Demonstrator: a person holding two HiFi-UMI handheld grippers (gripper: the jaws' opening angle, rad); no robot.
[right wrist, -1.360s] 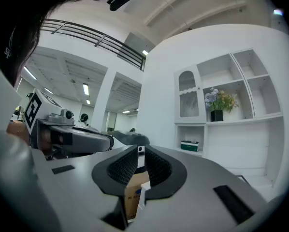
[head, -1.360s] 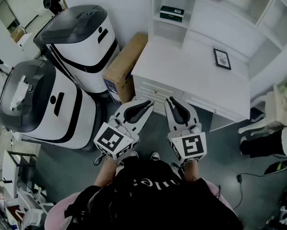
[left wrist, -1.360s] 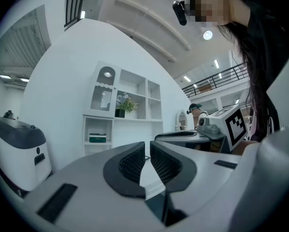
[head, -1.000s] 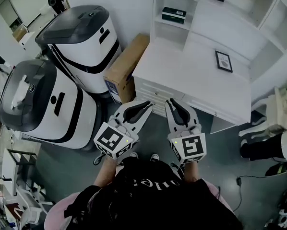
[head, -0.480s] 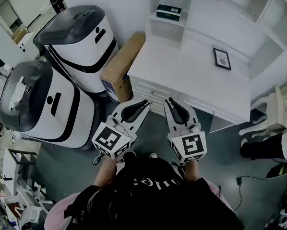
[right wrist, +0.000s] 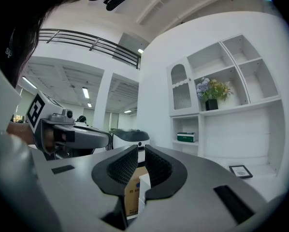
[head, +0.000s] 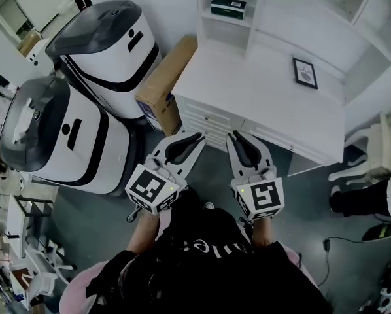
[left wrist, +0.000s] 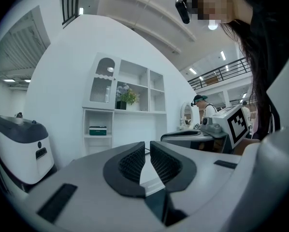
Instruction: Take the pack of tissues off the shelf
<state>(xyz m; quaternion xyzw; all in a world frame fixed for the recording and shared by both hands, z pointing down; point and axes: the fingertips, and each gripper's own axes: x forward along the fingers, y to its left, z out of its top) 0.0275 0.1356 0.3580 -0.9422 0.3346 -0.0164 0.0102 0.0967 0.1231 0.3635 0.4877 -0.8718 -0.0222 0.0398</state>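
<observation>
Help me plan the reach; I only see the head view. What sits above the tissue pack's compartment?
Observer: An arched cabinet door, directly above the green tissue pack.
Operator: Anything beside that door?
Observer: A pot of flowers stands to its right as you face it.
Operator: Do the tongs hold anything?
Observer: No. The left gripper and right gripper each show their tongs shut, nothing between the pads.
</observation>
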